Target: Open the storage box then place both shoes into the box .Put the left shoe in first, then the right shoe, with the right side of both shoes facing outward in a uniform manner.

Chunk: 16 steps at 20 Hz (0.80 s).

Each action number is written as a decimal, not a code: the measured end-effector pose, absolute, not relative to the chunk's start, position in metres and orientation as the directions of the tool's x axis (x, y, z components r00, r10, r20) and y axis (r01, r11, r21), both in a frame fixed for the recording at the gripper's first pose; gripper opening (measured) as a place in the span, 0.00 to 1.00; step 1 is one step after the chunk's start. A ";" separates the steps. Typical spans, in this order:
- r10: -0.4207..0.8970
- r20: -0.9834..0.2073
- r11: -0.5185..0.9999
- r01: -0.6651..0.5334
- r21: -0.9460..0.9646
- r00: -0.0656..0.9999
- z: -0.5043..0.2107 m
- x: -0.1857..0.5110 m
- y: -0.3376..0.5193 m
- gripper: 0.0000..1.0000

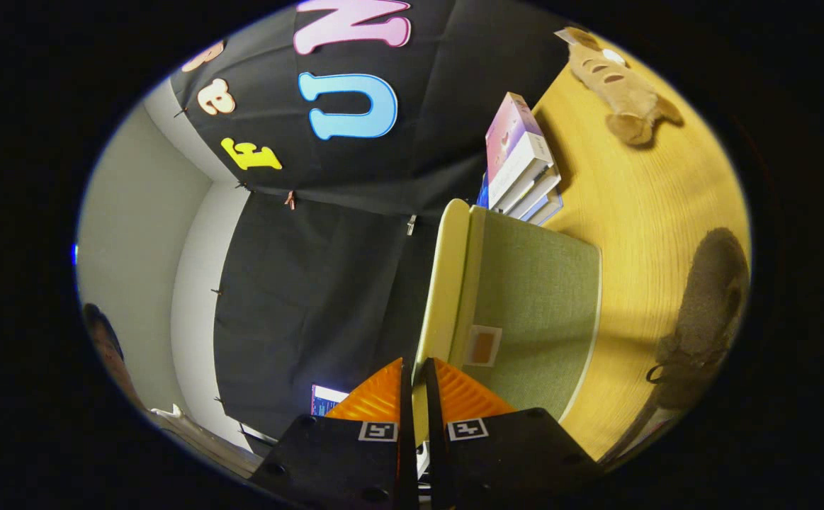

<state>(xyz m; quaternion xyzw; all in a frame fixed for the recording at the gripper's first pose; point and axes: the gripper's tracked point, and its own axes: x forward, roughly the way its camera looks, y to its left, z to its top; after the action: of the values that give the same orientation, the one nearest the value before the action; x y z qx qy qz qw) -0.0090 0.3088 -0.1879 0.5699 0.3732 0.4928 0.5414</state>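
Seemingly the opening step is in hand: the fingers (pixel 413 386), almost closed with just a slit between, appear to pinch the pale lid (pixel 446 283) edge of the green box (pixel 543 297) just ahead, so the lid wants swinging clear before fetching the shoe (pixel 706 312) lying right on the tabletop (pixel 638 205).

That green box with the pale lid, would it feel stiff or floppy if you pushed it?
The storage box looks fabric-covered with straight edges, so probably stiff yet light. Its lid, pinched between the nearly closed gripper fingers, holds its shape, suggesting rigid board.
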 end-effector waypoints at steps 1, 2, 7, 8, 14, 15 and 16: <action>0.965 0.130 -0.108 -0.107 0.988 0.230 -0.192 -0.009 0.311 0.11; 0.970 0.077 -0.056 -0.095 0.994 0.229 -0.205 -0.007 0.315 0.11; 0.969 0.028 -0.014 -0.058 0.998 0.245 -0.221 -0.004 0.324 0.11; 0.968 0.046 -0.036 -0.043 0.998 0.248 -0.217 -0.003 0.327 0.11; 0.973 0.073 -0.076 0.006 0.997 0.220 -0.213 -0.005 0.348 0.14; 0.976 0.070 -0.074 0.011 0.997 0.206 -0.211 -0.008 0.352 0.14; 0.977 0.063 -0.067 0.011 0.998 0.202 -0.210 -0.008 0.355 0.14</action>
<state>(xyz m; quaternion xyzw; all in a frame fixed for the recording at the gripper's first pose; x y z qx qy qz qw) -0.0076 0.3551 -0.2096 0.5686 0.4347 0.4584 0.5269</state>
